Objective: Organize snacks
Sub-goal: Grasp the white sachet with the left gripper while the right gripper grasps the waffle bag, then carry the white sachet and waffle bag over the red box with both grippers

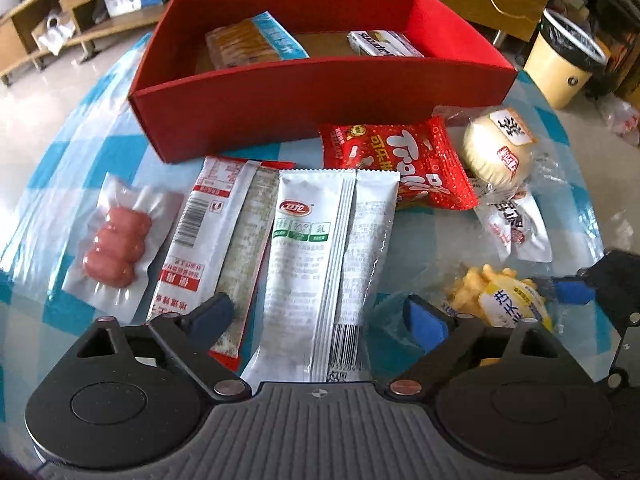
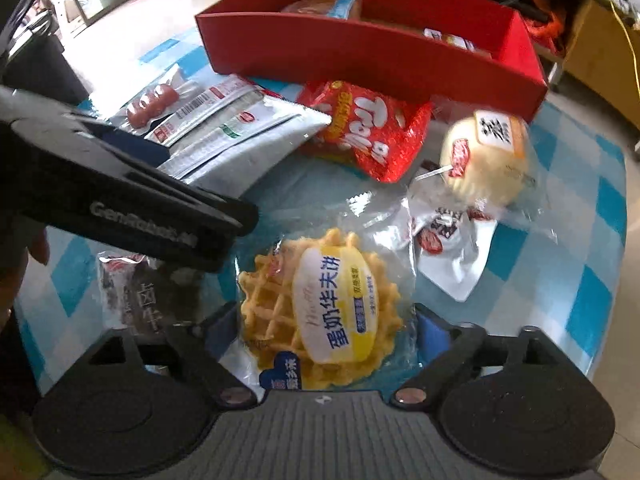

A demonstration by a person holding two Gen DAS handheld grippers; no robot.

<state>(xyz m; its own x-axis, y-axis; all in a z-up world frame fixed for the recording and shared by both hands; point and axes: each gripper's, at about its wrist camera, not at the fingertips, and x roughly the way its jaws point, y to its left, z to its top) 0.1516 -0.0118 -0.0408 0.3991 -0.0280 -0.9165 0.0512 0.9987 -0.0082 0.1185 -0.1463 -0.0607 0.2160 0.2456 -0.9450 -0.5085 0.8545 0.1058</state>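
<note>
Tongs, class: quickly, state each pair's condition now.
Left tongs: open, above the white packet, holding nothing.
Right tongs: open around the waffle packet, not gripping.

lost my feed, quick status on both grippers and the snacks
Left gripper open over the white packet. Right gripper open around the waffle pack, not gripping. Red box holds two snacks. Nothing blocking.

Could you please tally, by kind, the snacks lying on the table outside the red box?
Long packets: 2 (red-and-white packet, white packet)
Sausage pack: 1
Red packet: 1
Bun: 1
Waffle: 1
Small white packet: 1
Dark packet: 1
Total in view: 8
</note>
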